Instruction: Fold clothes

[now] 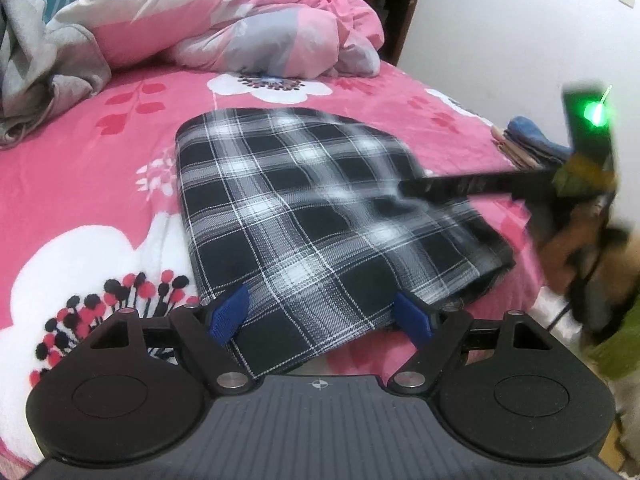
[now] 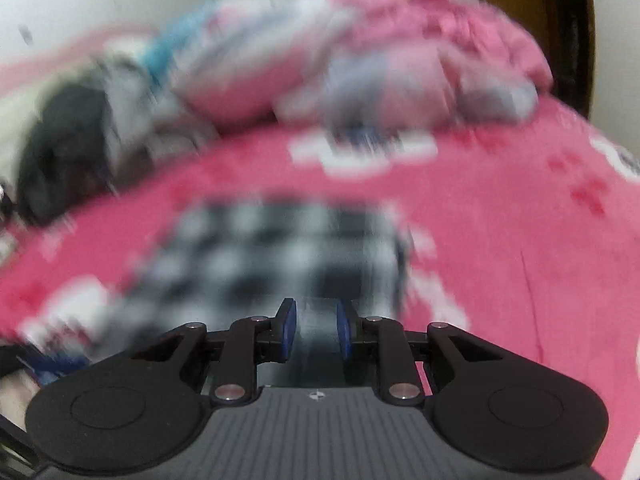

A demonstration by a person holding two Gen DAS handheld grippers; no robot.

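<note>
A black-and-white plaid cloth point(image 1: 300, 208) lies folded flat on the pink flowered bedsheet point(image 1: 100, 168). My left gripper point(image 1: 320, 316) is open wide at the cloth's near edge, a blue pad point(image 1: 228, 316) on each side of it, not pressing. My right gripper point(image 1: 404, 189) reaches in from the right over the cloth's far right part, which is smeared by motion there. The right wrist view is heavily blurred: the plaid cloth point(image 2: 280, 248) lies ahead, and the right gripper point(image 2: 316, 330) has its pads close together on a grey strip of fabric.
A crumpled pink and grey quilt point(image 1: 248, 20) is heaped at the back of the bed. Grey clothes point(image 1: 32, 60) lie at the far left. A small stack of folded items point(image 1: 524, 144) sits at the bed's right edge by the white wall. A hand point(image 1: 568, 248) holds the right gripper.
</note>
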